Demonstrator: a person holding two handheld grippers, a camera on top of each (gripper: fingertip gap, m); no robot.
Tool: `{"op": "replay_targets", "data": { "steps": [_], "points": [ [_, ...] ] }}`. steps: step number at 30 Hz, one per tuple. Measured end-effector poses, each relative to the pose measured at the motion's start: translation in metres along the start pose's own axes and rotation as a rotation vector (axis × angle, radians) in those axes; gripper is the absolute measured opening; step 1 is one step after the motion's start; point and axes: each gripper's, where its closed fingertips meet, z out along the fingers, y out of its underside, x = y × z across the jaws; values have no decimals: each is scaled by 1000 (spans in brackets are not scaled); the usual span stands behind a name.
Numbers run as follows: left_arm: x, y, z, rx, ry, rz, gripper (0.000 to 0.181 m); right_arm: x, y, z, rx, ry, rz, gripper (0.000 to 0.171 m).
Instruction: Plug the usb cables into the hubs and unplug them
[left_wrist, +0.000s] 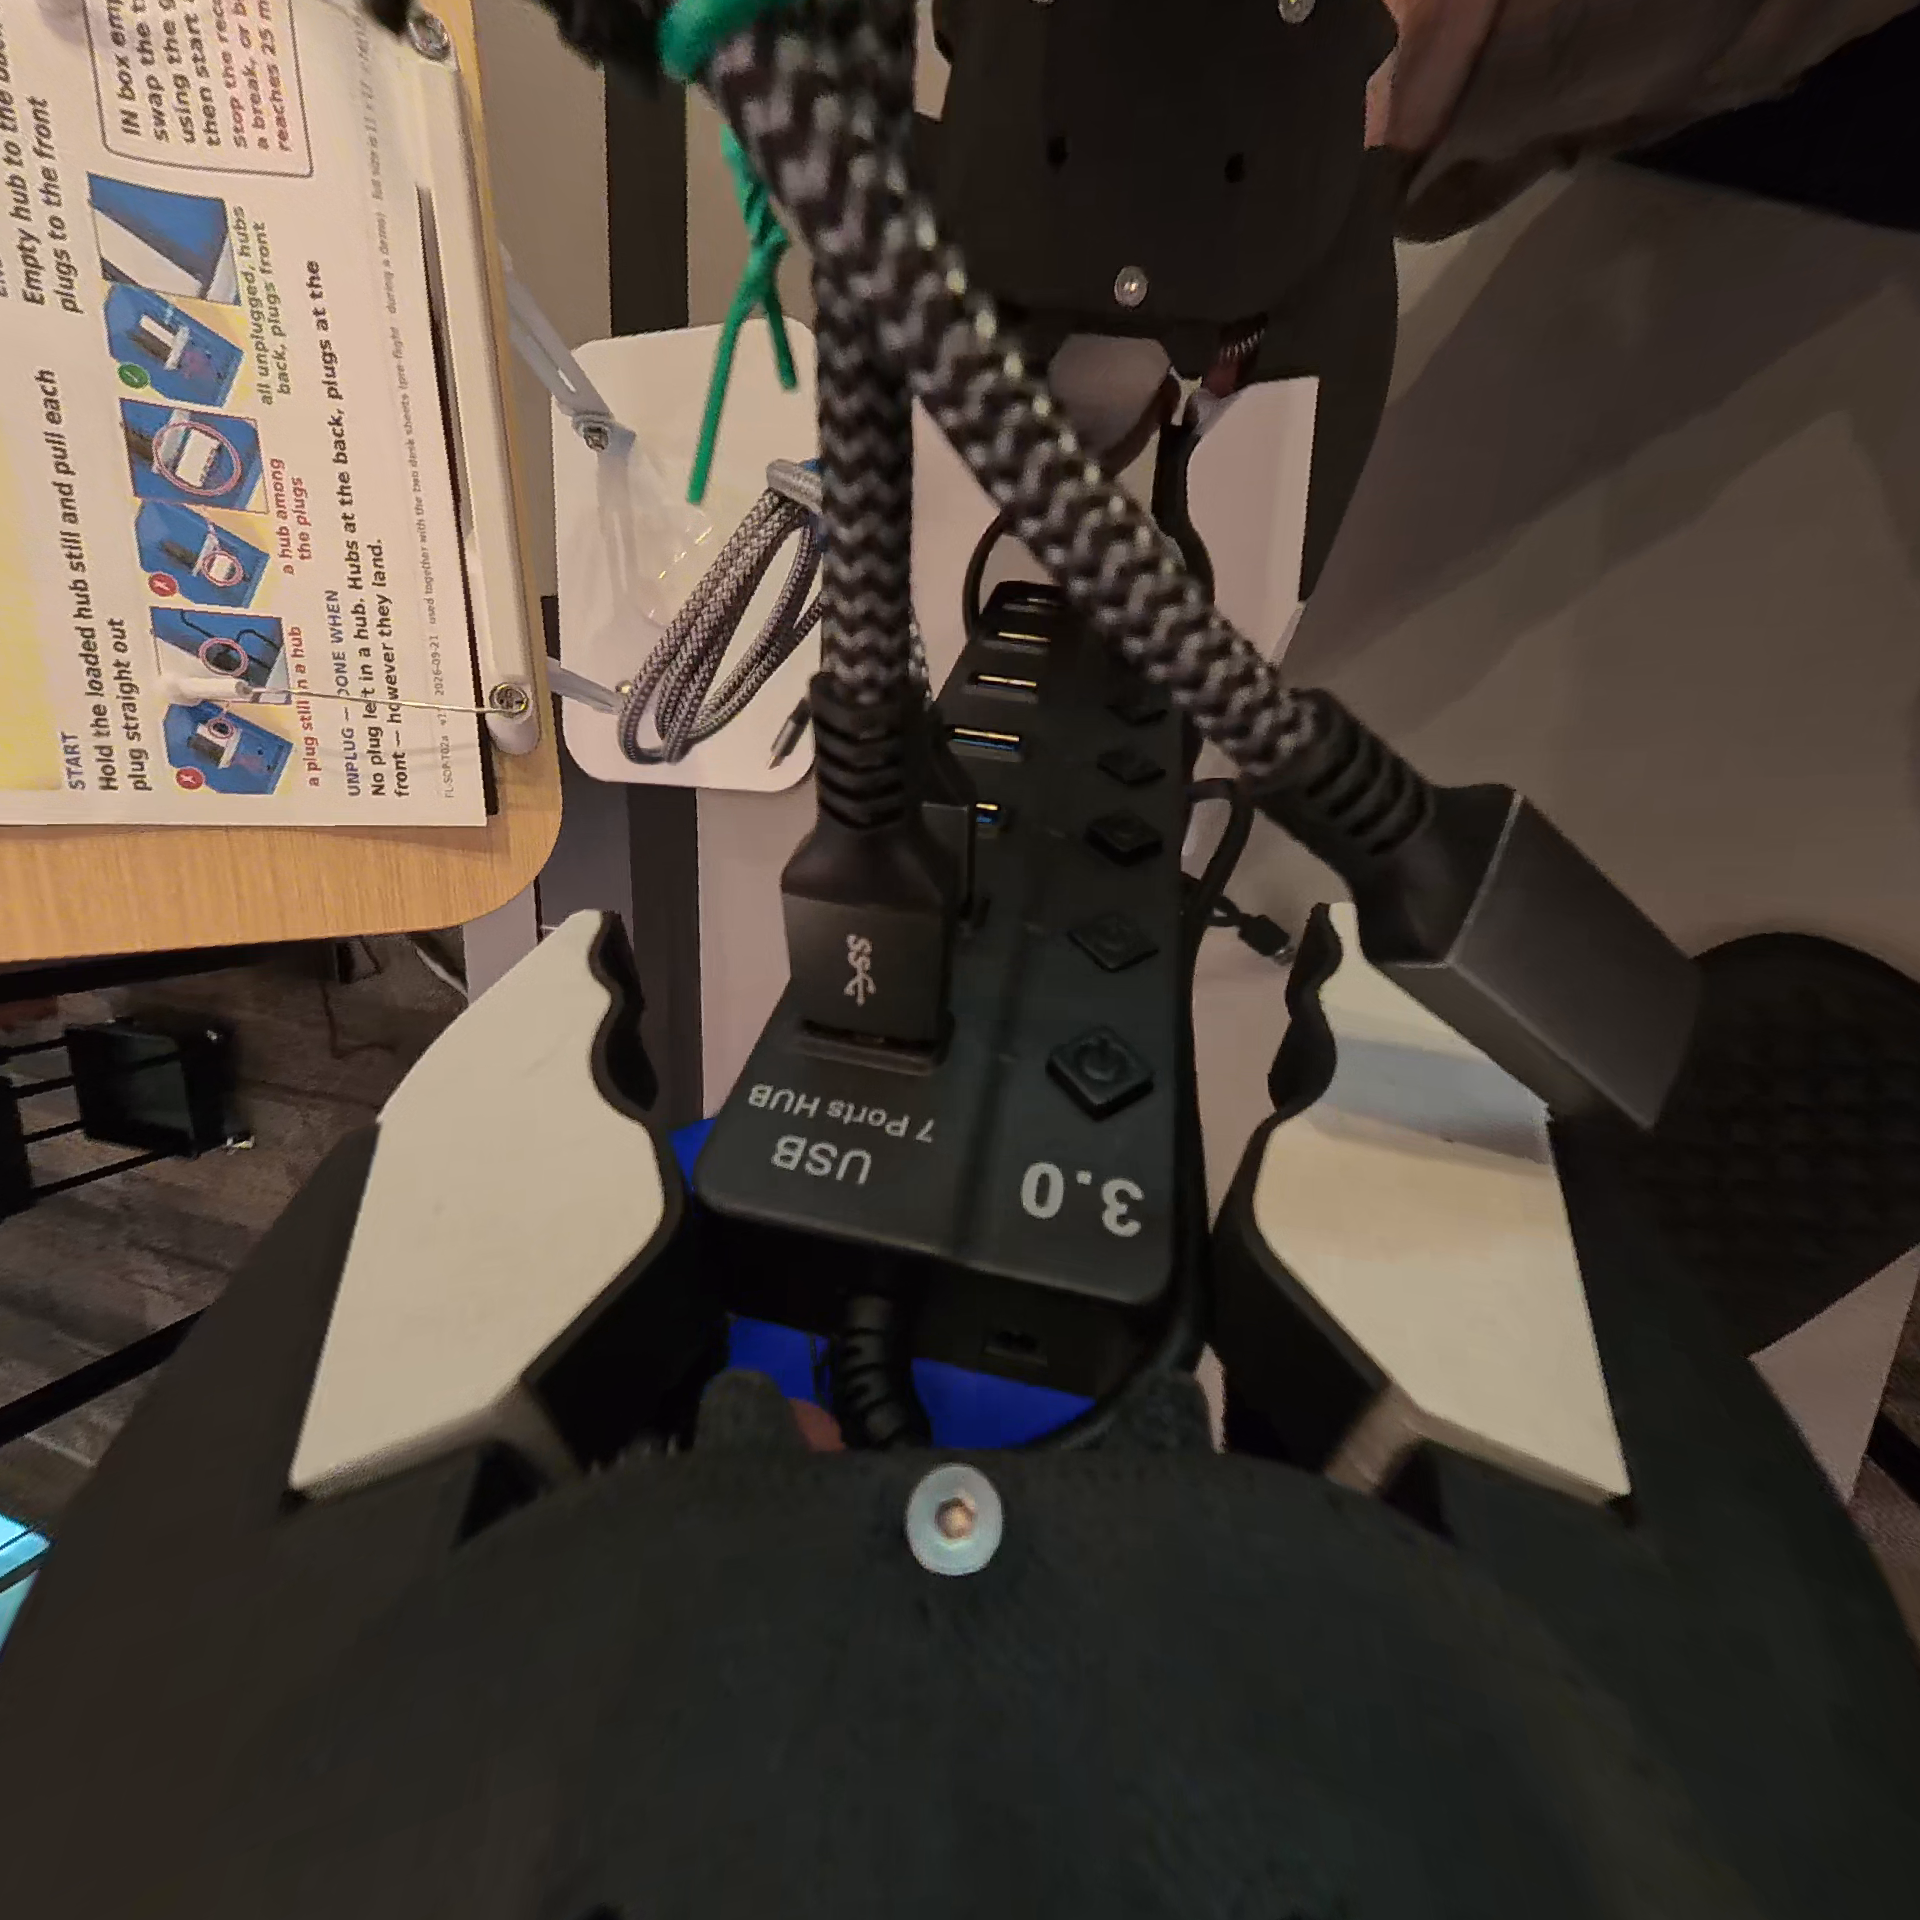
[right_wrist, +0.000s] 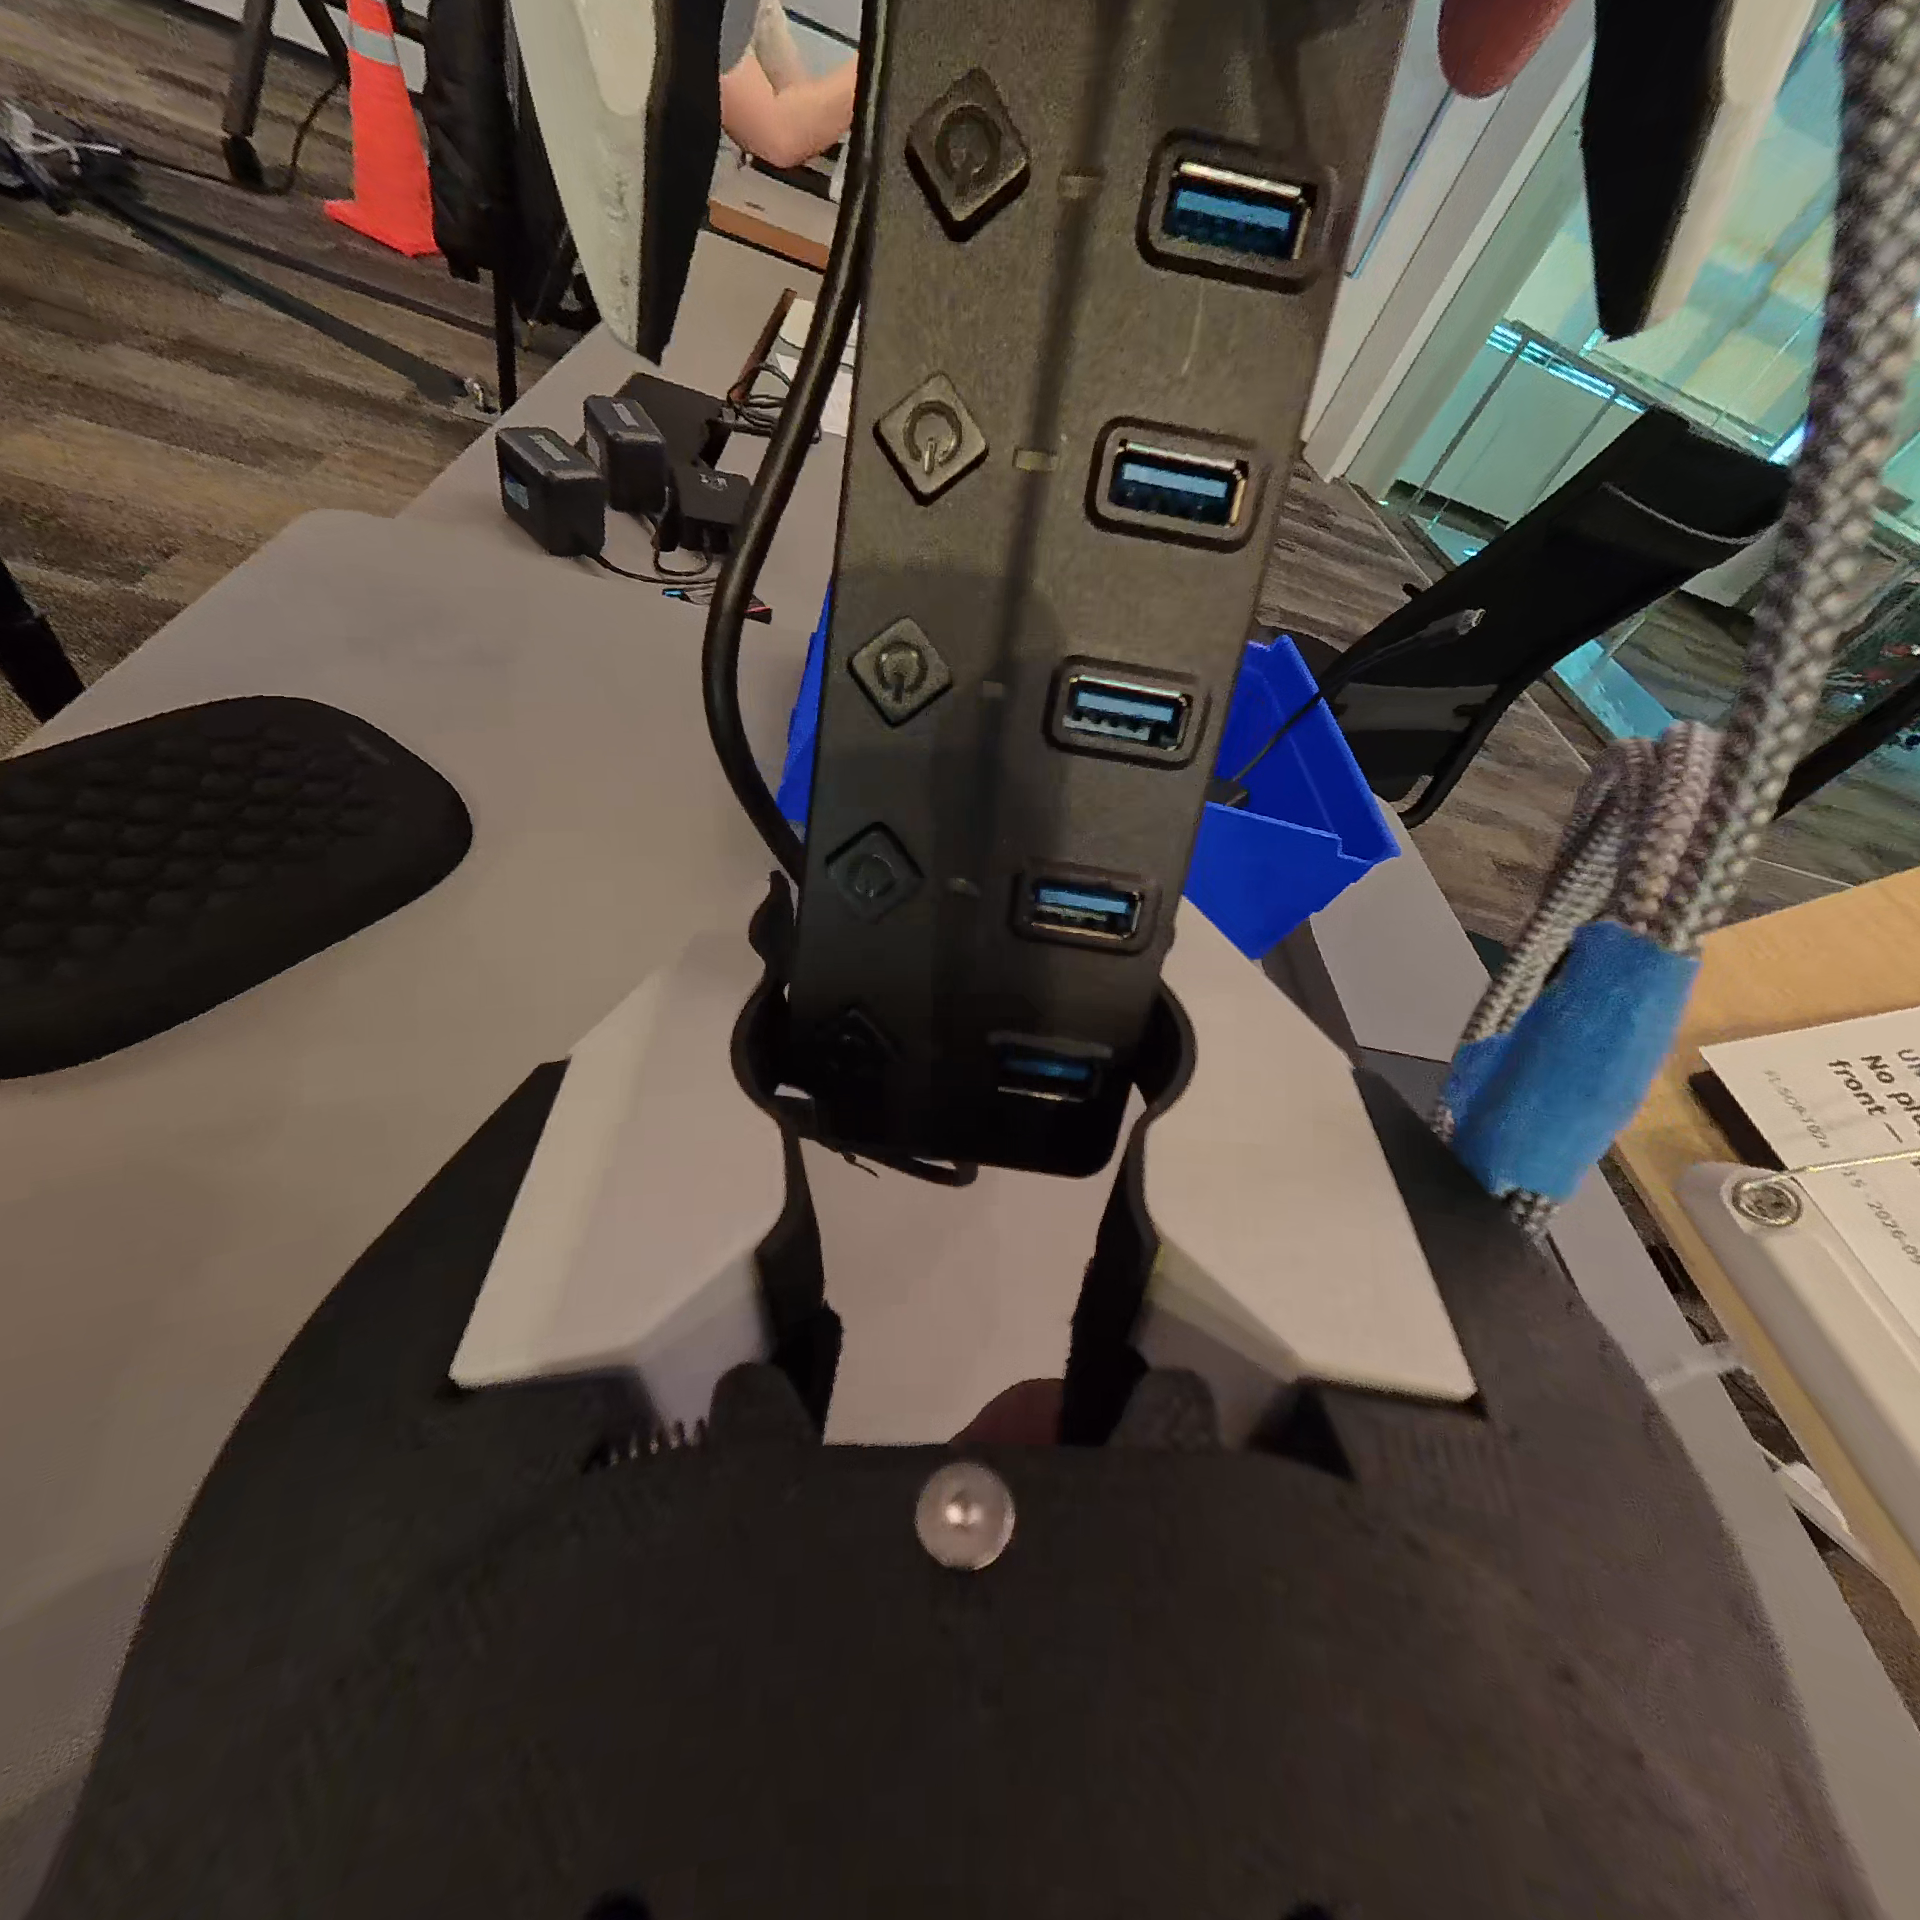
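Note:
A long black USB hub (left_wrist: 1039, 1174) with several blue ports and square buttons is held in the air between the two grippers. My right gripper (right_wrist: 966, 1060) is shut on one end of the hub (right_wrist: 1049, 582). My left gripper (left_wrist: 966, 935) is open, its fingers (left_wrist: 520, 1195) flanking the other end without touching it. A black plug (left_wrist: 868, 966) on a braided cable (left_wrist: 862, 468) sits in the port nearest the left gripper. A second braided cable ends in a grey metal plug (left_wrist: 1558, 966) that hangs free on the right. The other ports in the right wrist view are empty.
A printed instruction sheet (left_wrist: 208, 468) lies on a wooden board at the left. A white tray (left_wrist: 623, 520) holds a coiled grey cable (left_wrist: 717, 644). A blue bin (right_wrist: 1288, 831) sits on the grey table (right_wrist: 416, 1039) behind the hub. A cable bundle with blue tape (right_wrist: 1569, 1049) hangs right. The gap from one gripper's tips to the other's is roughly 9 centimeters.

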Motion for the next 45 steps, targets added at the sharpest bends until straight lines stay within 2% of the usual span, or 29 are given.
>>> {"op": "replay_targets", "data": {
  "steps": [11,16,25,26,30,32,34,36,37,40,43,45],
  "points": [
    [8,4,13,92,-18,-6,116,-13,13,17,67,-77,33,62],
    [8,-1,6,166,-27,-16,114,-18,5,16,101,-98,42,62],
    [11,-1,0,181,-45,-36,114,-20,4,15,113,-114,48,62],
    [10,-1,-1,178,-64,-26,111,-20,4,15,112,-114,50,62],
    [8,-4,-9,208,-81,-11,77,-20,2,15,116,-104,36,62],
    [7,-6,-13,225,-81,-22,73,-19,-2,14,139,-105,43,62],
    [6,-5,-13,210,-79,-30,77,-18,-3,13,142,-98,37,62],
    [3,0,-11,177,-97,-37,104,-19,-4,11,153,-104,41,62],
    [4,2,-11,170,-91,-39,106,-19,-5,11,160,-107,45,62],
    [6,5,-10,167,-82,-25,92,-18,-6,9,180,-115,57,62],
    [9,10,-6,150,-51,-44,69,-19,-5,10,180,-121,59,62],
    [13,15,-3,147,-19,-52,67,-22,-1,12,178,-134,68,62]
  ]
}}
